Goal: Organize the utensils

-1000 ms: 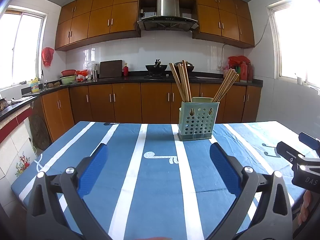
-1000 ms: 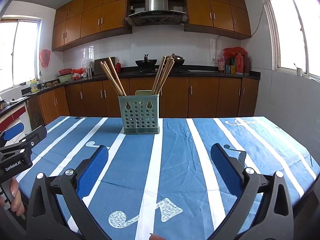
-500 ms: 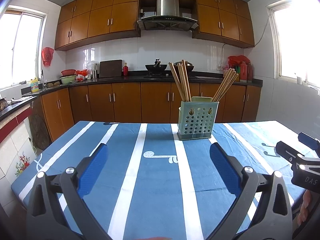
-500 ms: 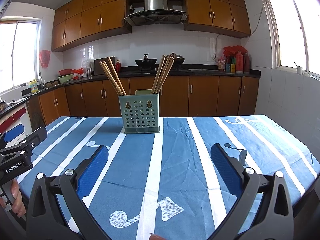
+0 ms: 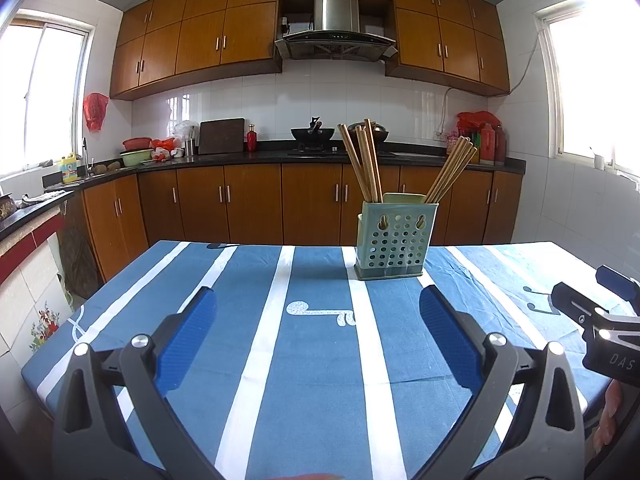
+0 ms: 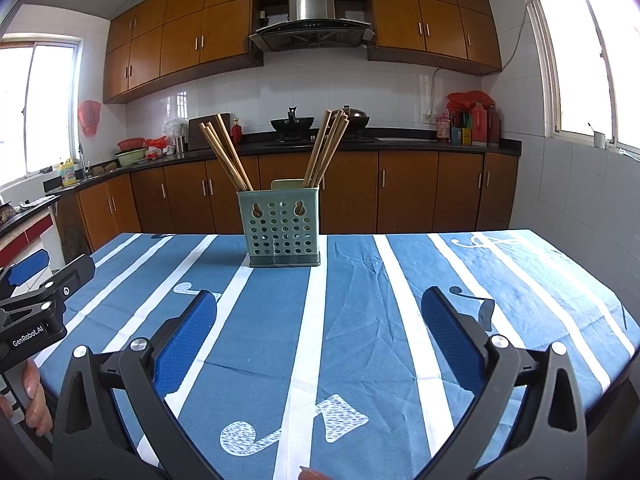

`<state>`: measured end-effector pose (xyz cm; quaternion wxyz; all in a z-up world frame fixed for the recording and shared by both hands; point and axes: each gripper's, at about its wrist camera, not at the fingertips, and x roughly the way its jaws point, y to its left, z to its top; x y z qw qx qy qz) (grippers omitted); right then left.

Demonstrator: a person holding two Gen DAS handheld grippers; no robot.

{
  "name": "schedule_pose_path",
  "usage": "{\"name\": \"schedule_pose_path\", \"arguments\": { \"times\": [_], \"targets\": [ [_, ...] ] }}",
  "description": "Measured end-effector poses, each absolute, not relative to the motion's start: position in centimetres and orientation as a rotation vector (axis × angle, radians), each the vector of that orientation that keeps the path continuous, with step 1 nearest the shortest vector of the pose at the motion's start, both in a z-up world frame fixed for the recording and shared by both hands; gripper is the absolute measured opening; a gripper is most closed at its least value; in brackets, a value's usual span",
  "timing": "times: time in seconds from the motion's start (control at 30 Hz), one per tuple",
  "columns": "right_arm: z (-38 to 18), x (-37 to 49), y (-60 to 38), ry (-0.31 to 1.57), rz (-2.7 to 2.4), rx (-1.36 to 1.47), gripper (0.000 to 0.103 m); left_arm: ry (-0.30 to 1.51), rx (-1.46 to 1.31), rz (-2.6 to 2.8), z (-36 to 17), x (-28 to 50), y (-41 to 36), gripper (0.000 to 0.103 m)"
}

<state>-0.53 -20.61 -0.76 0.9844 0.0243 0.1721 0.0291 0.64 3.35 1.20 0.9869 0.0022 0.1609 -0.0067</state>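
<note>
A green perforated utensil holder (image 5: 394, 240) stands upright at the far middle of the table, also in the right wrist view (image 6: 282, 228). Two bunches of wooden chopsticks stand in it, one leaning left (image 5: 362, 164) (image 6: 226, 156) and one leaning right (image 5: 452, 168) (image 6: 326, 146). My left gripper (image 5: 318, 332) is open and empty above the near side of the table. My right gripper (image 6: 318, 332) is open and empty too, beside it on the right. Each gripper shows at the edge of the other's view.
The table wears a blue cloth with white stripes (image 5: 280, 344) (image 6: 360, 300). Wooden kitchen cabinets and a dark counter with a wok (image 5: 312, 133), a cutting board (image 5: 221, 136) and bottles run along the far wall. Windows stand on both sides.
Both grippers have drifted very slightly; the holder sits a touch further from the cameras. Nothing was taken or let go.
</note>
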Motion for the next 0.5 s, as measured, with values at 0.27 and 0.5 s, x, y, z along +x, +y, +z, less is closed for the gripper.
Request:
{"name": "schedule_pose_path", "arguments": {
  "times": [0.27,0.5],
  "targets": [
    [-0.73,-0.52,-20.59,0.347,0.058,0.049,0.101,0.323,0.004,-0.013,1.22,0.63,3.34,0.099],
    [-0.71,-0.54,-20.67,0.347,0.059,0.049,0.101,0.325,0.001,-0.011,1.0,0.73,3.18,0.099]
  ]
}}
